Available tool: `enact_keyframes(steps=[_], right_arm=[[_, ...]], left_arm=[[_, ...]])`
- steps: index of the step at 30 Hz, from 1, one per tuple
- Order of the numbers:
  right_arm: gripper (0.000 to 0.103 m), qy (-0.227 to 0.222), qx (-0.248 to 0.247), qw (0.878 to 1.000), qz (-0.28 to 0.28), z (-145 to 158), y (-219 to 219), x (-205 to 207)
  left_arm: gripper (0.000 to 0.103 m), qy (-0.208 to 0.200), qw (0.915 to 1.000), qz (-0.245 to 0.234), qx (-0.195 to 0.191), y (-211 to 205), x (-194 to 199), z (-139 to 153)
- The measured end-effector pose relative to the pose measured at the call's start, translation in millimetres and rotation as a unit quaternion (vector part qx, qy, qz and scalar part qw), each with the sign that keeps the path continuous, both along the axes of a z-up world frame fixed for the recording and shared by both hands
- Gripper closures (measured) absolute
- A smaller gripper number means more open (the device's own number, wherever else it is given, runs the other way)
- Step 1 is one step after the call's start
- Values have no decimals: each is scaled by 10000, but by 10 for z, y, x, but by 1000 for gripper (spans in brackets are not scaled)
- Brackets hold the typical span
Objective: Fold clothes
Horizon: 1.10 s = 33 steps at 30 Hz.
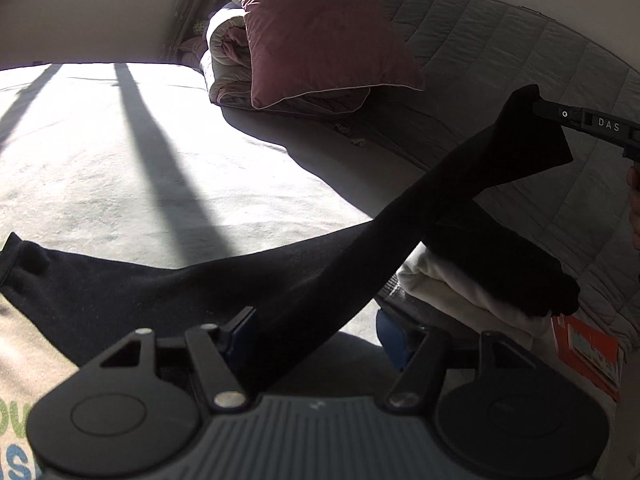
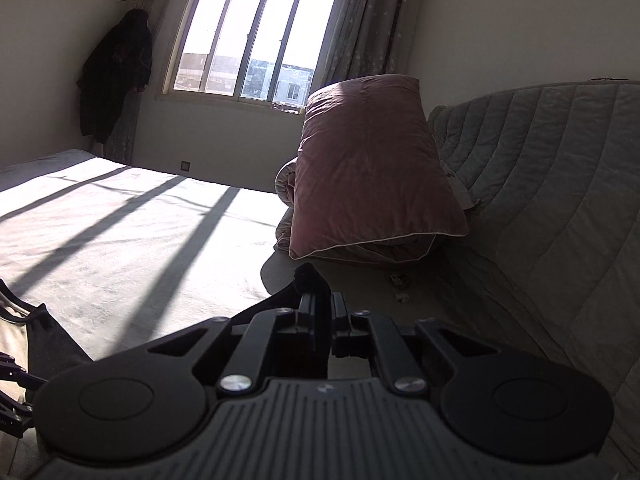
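My right gripper [image 2: 320, 300] pinches the far right end of the black garment [image 1: 360, 248], lifting it above the sunlit bed [image 1: 120, 152]; its long axis runs from near left, where the body lies flat, up to far right (plain, dark, soft-looking); my left gripper [image 1: 316, 332] stands wide open, fabric draped between its fingers.

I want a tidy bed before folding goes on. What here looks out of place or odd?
Small pale scraps lie loose on the grey bed cover near the pink pillow; what they are is unclear. An orange packet sits beside the folded white clothes.
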State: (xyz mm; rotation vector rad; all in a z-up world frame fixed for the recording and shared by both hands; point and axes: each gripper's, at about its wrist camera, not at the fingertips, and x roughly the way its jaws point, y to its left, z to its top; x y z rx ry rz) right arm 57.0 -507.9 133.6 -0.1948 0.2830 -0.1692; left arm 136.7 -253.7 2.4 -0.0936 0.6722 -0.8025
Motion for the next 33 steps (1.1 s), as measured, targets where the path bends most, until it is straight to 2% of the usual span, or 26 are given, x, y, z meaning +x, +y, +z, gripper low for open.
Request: enact_keyframes(steps=[5,10,12,17,19,20,22,25,27,33], right_arm=[[96,-174,179,9995,172,-65,-133,-40],[96,-216,369,9989,200,-156,-258,-83],[96,-235,414,9986,220,-160,-277,-94],[96,-278,500,9980,279,-162,-317,-122],[96,-295,494,9979,304,-165,-333,-136],[96,-304,480,9979,315,-166,-342,-139],[96,-323,447,9979,326,-171,-362,-148],[96,-372,476,9976,329,-212,-426,-211],[96,-391,563,9970,347,-268,-481,-292],[95,-293,721,9961,420,-538,-575,-633]], left_arm=[[37,-616,9974,-66,378,-380,6,80],[40,-1623,9817,-60,998,-744,-175,148],[46,-1986,9724,-55,1221,-880,-244,176],[66,-2558,9552,21,1492,-1110,-345,266],[74,-2614,9536,32,1497,-1174,-336,318],[83,-2607,9539,49,1487,-1193,-324,346],[94,-2543,9572,78,1380,-1207,-306,409],[94,-2386,9656,1,1029,-1132,-360,492],[94,-2347,9679,-194,871,-1071,-440,504],[93,-2296,9641,-1041,829,-991,-755,299]])
